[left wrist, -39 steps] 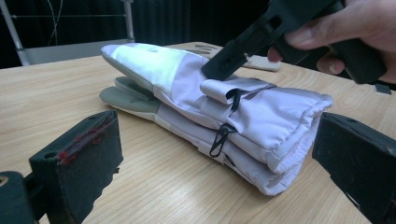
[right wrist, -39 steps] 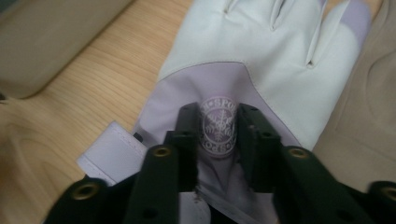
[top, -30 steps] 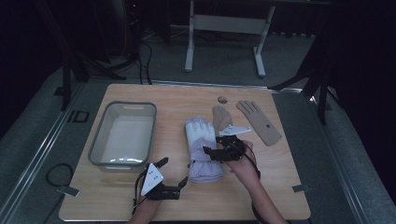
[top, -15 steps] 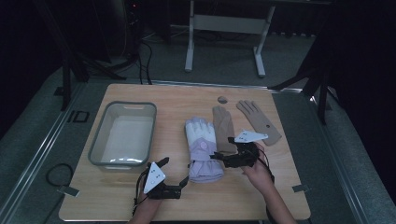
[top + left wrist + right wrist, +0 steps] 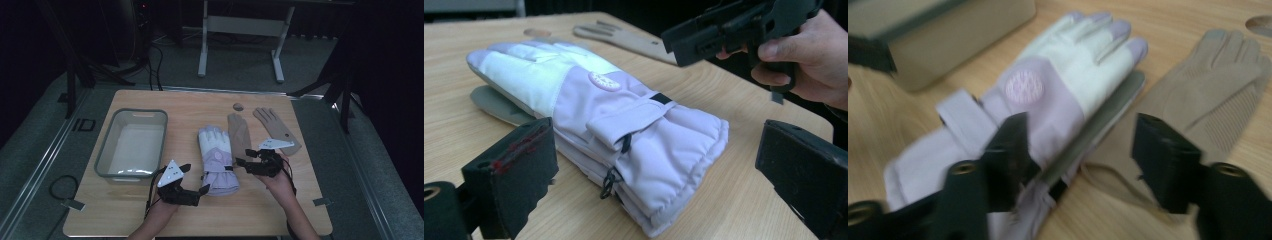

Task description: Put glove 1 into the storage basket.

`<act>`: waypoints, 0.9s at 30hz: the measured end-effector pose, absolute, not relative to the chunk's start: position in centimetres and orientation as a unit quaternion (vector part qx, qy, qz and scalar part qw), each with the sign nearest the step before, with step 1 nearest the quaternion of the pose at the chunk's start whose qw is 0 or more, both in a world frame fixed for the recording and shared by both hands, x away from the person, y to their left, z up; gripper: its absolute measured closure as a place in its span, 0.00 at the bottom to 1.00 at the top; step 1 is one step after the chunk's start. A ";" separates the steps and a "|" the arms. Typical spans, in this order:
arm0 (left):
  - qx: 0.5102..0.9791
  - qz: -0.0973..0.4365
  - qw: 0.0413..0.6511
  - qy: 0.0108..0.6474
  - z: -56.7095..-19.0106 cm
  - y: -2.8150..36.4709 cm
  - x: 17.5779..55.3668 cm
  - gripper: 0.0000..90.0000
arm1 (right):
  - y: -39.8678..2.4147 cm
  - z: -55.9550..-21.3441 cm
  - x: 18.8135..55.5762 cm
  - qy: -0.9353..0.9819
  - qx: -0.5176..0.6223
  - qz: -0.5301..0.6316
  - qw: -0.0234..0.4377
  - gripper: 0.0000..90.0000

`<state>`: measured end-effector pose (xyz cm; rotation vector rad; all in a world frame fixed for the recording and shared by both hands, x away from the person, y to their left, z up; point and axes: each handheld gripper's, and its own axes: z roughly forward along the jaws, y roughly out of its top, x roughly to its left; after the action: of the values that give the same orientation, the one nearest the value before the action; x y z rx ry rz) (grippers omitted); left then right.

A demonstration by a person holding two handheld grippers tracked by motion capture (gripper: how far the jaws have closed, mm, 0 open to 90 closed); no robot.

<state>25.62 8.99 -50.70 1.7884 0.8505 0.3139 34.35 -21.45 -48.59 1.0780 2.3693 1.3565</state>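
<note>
A padded lilac-and-white ski glove pair [image 5: 216, 160] lies stacked flat on the wood-grain desk [image 5: 150, 215], beside a thin tan knit glove [image 5: 239, 135]. The left gripper [image 5: 192, 187] faces the quilted cuff, jaws wide and empty. The right gripper [image 5: 242, 162] hovers at the stack's edge, jaws just closing, half-open, gripping nothing.

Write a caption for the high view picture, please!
Two grippers, left and right, flank stacked ski gloves beside a bin.

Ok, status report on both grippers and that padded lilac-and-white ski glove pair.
Left gripper open at cuff end. Right gripper just closing, nothing clamped. Padded lilac-and-white ski glove pair stacked flat on table. Thin tan glove alongside.
</note>
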 end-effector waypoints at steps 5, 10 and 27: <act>0.755 0.153 0.504 0.391 -50.0 7.4 26.1 0.16 | -20.0 -48.6 35.1 0.790 0.384 0.468 0.093 0.57; 0.764 0.150 0.453 0.433 -51.5 5.7 26.4 0.20 | -18.5 -50.0 35.5 0.799 0.408 0.431 0.093 0.53; 0.770 0.071 0.409 0.485 -55.0 6.3 27.7 0.27 | -17.7 -54.4 37.3 0.817 0.446 0.363 -0.047 0.59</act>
<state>27.71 6.35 -55.01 1.9392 1.2231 0.1784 37.27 -17.67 -54.40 1.4446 2.6459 1.1766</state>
